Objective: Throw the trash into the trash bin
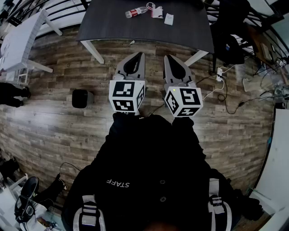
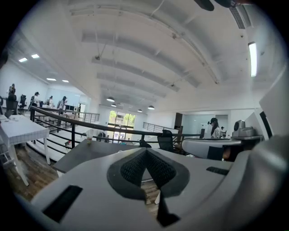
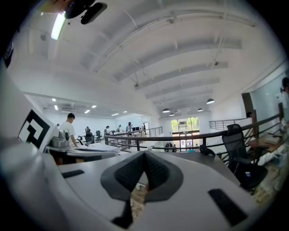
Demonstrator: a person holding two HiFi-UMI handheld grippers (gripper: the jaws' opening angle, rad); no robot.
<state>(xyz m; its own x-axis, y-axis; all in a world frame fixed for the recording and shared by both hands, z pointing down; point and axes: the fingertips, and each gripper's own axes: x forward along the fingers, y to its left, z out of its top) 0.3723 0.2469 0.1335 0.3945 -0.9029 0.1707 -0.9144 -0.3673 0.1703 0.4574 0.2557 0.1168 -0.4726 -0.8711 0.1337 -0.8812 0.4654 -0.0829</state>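
**An open office loft, and nothing picked up yet**

A wood-plank floor (image 1: 54, 126) runs under a dark table (image 1: 135, 29) at the far side of the head view, with a white table (image 1: 18, 43) off to the left. All the trash lies on the dark table, near its far edge. I count three pieces: one plastic bottle (image 1: 135, 12) with a red label lying on its side, one crumpled wrapper (image 1: 156, 11) just beside it, and one small flat packet (image 1: 169, 19) a little nearer. One black trash bin (image 1: 81, 98) stands on the floor, well apart from the table and to the left of the grippers.

The left gripper (image 1: 139, 55) and the right gripper (image 1: 168, 57) are held side by side short of the table. Each gripper's own view shows its pads pressed together with nothing between them.

As I judge it, the bottle is light, smooth and likely to roll or squash, so it is best pinched across its middle. The wrapper is soft and nearly weightless — any raised fold should do. The packet lies flat and thin and looks the hardest to lift, so take it by an edge.
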